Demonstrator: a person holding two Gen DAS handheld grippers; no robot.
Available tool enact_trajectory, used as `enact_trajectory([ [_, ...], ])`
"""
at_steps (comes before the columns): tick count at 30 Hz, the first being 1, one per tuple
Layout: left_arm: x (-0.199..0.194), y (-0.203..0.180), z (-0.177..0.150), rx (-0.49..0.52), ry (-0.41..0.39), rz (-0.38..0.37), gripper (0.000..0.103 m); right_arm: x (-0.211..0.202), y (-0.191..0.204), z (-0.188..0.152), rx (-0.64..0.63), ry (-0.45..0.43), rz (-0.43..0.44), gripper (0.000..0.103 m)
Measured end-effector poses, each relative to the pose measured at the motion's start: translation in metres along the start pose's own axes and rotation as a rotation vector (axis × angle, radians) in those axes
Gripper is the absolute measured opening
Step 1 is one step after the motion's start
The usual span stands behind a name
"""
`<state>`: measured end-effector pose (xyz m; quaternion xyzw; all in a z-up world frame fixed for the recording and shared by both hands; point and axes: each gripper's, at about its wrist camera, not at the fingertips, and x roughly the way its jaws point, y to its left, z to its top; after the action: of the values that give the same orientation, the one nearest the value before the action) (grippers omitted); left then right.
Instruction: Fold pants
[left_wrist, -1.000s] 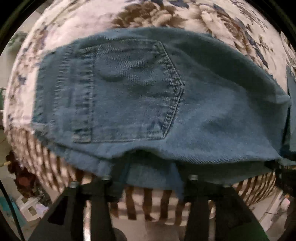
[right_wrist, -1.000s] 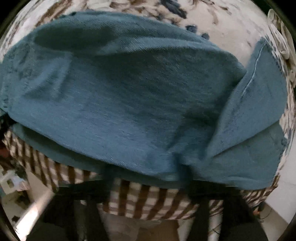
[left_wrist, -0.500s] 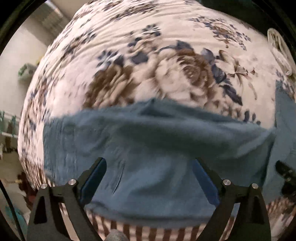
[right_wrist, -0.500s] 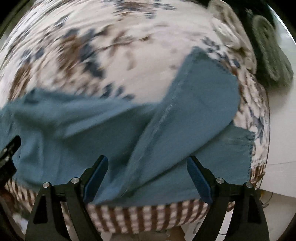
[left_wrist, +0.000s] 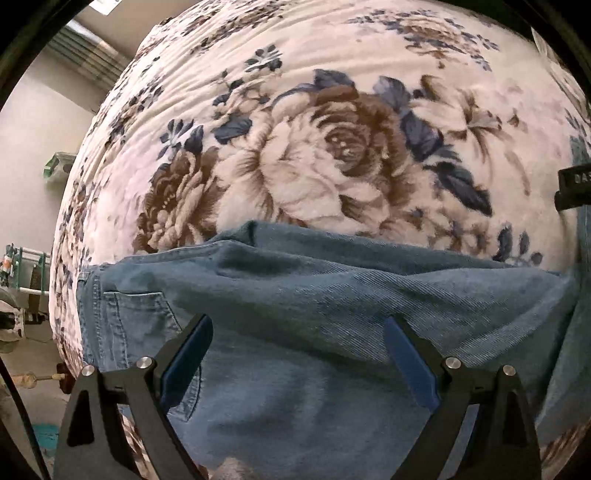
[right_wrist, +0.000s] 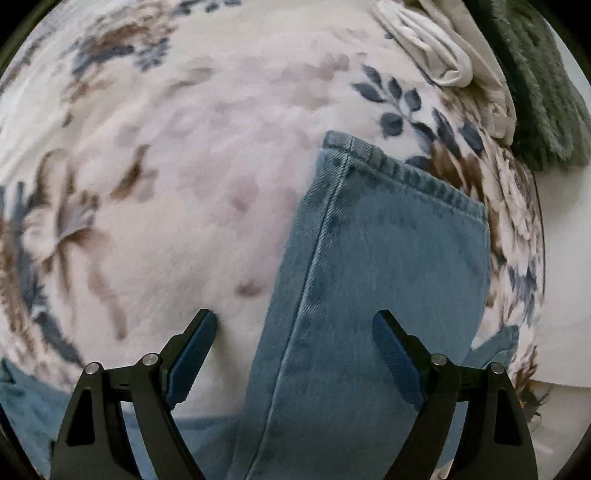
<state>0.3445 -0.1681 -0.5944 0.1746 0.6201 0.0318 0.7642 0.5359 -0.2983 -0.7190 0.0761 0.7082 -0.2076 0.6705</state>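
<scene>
Blue denim pants (left_wrist: 332, 317) lie folded along the near edge of a bed with a floral blanket (left_wrist: 332, 155). A back pocket (left_wrist: 147, 332) shows at the left in the left wrist view. My left gripper (left_wrist: 297, 332) is open and empty above the denim. In the right wrist view a pant leg (right_wrist: 369, 280) runs away from me, its hem (right_wrist: 402, 170) at the far end. My right gripper (right_wrist: 295, 328) is open and empty over that leg's left seam. The right gripper's body (left_wrist: 574, 188) shows at the right edge of the left wrist view.
A folded white cloth (right_wrist: 443, 51) and a dark green fuzzy item (right_wrist: 535, 81) lie at the far right corner of the bed. The bed's right edge (right_wrist: 535, 258) borders a white floor. Shelving and clutter (left_wrist: 22, 280) stand left of the bed.
Both grippers have let go of the denim edge, opened and lifted away. The right view has swung toward the pant leg's hem; the left view now looks across the blanket.
</scene>
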Motion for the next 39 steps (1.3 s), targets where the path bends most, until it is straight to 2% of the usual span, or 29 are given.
enact_trajectory([
  [1, -0.001, -0.002, 0.0, 0.0, 0.0, 0.002, 0.095, 0.0, 0.001, 0.0, -0.011, 0.001, -0.001, 0.072],
  [2, -0.001, -0.003, -0.001, 0.0, 0.0, 0.003, 0.095, -0.003, 0.003, -0.002, -0.03, -0.014, -0.015, 0.052],
  [3, -0.002, -0.004, -0.001, 0.001, 0.002, -0.002, 0.095, -0.007, 0.003, -0.004, -0.042, -0.033, -0.033, 0.037],
  [4, -0.005, -0.006, -0.002, 0.0, 0.004, -0.006, 0.095, -0.015, -0.002, -0.009, -0.04, -0.059, -0.022, 0.009],
  [5, -0.007, -0.006, -0.002, -0.001, 0.003, -0.009, 0.095, -0.02, -0.008, -0.014, -0.023, -0.072, -0.002, 0.007],
  [10, -0.022, -0.01, -0.009, 0.003, -0.008, -0.035, 0.095, -0.062, -0.073, -0.057, 0.17, -0.167, 0.112, 0.007],
  [14, -0.031, -0.016, -0.02, 0.007, -0.001, -0.072, 0.095, -0.07, -0.161, -0.117, 0.441, -0.195, 0.223, 0.007],
  [17, -0.034, -0.024, -0.031, 0.016, 0.008, -0.096, 0.095, -0.043, -0.225, -0.164, 0.664, -0.178, 0.306, 0.007],
  [18, -0.035, -0.028, -0.034, 0.023, 0.01, -0.098, 0.095, -0.034, -0.235, -0.18, 0.716, -0.163, 0.311, 0.007],
  [20, -0.033, -0.036, -0.041, 0.04, 0.021, -0.102, 0.095, -0.006, -0.251, -0.198, 0.779, -0.117, 0.341, 0.007],
  [23, -0.028, -0.043, -0.048, 0.06, 0.038, -0.102, 0.095, 0.046, -0.263, -0.221, 0.883, -0.027, 0.453, 0.007],
  [26, -0.028, -0.045, -0.053, 0.065, 0.041, -0.099, 0.095, 0.071, -0.271, -0.231, 0.937, 0.006, 0.507, 0.007],
  [28, -0.029, -0.042, -0.055, 0.058, 0.043, -0.099, 0.095, 0.068, -0.271, -0.231, 0.932, 0.0, 0.514, 0.007],
  [31, -0.033, -0.032, -0.057, 0.036, 0.042, -0.111, 0.095, 0.056, -0.269, -0.23, 0.88, 0.008, 0.494, 0.016],
  [32, -0.037, -0.025, -0.058, 0.022, 0.035, -0.115, 0.095, 0.049, -0.264, -0.23, 0.853, 0.01, 0.49, 0.03],
  [33, -0.042, -0.014, -0.059, -0.002, 0.02, -0.119, 0.095, 0.042, -0.26, -0.231, 0.82, 0.011, 0.478, 0.037],
  [34, -0.045, -0.007, -0.06, -0.02, 0.011, -0.124, 0.095, 0.03, -0.245, -0.229, 0.758, 0.013, 0.463, 0.048],
  [35, -0.048, 0.006, -0.061, -0.047, 0.004, -0.13, 0.095, 0.022, -0.237, -0.231, 0.706, 0.01, 0.466, 0.053],
  [39, -0.048, 0.079, -0.069, -0.182, 0.004, -0.138, 0.095, -0.011, -0.151, -0.228, 0.459, 0.031, 0.499, 0.053],
])
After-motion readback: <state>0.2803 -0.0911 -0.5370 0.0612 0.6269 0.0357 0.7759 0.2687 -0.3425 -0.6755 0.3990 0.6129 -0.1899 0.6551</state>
